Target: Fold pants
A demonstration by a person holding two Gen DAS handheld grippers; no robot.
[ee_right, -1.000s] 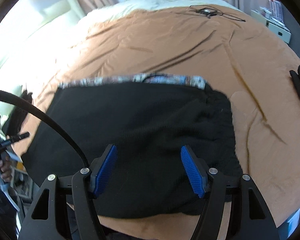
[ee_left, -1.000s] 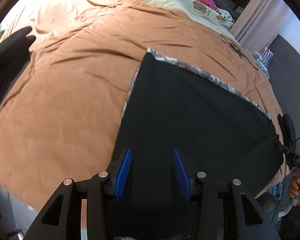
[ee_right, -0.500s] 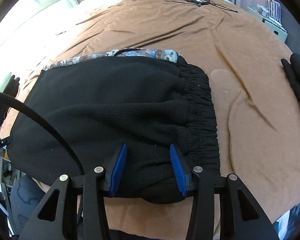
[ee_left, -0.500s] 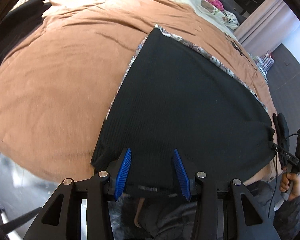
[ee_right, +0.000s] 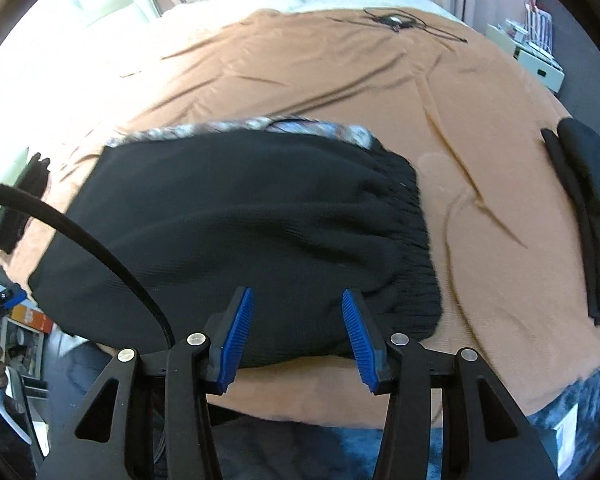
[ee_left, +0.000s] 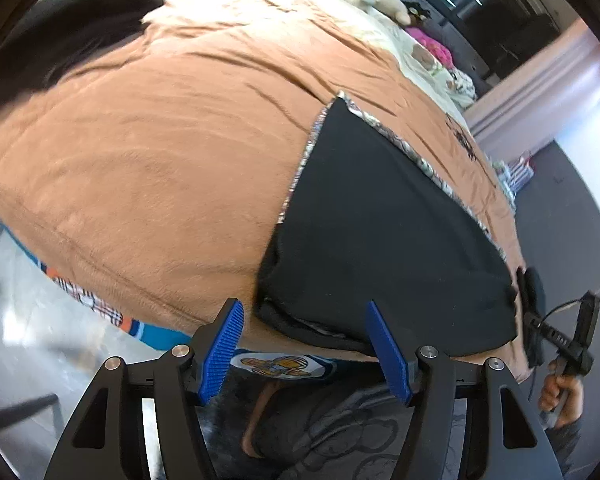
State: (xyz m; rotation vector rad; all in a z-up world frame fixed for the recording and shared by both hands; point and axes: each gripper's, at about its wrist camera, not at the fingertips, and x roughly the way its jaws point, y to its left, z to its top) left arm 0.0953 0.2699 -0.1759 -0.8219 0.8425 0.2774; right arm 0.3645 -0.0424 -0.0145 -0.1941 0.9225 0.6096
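Observation:
Black pants (ee_left: 384,232) lie folded flat near the front edge of a bed with an orange-brown blanket (ee_left: 160,160). A patterned lining shows along their far edge. In the right wrist view the pants (ee_right: 240,232) show their elastic waistband (ee_right: 416,248) at the right. My left gripper (ee_left: 306,346) is open and empty, just before the pants' near left corner. My right gripper (ee_right: 298,332) is open and empty, over the near edge of the pants by the waistband.
A dark garment (ee_left: 60,32) lies at the bed's far left. Another dark folded garment (ee_right: 588,216) lies on the right side. A cable (ee_right: 400,24) lies farther back. Pillows and soft toys (ee_left: 384,0) sit at the head. The floor lies below the bed edge.
Both grippers have pulled back toward the bed's front edge, off the pants. The left gripper's jaws have opened wider. The pants stay flat on the blanket.

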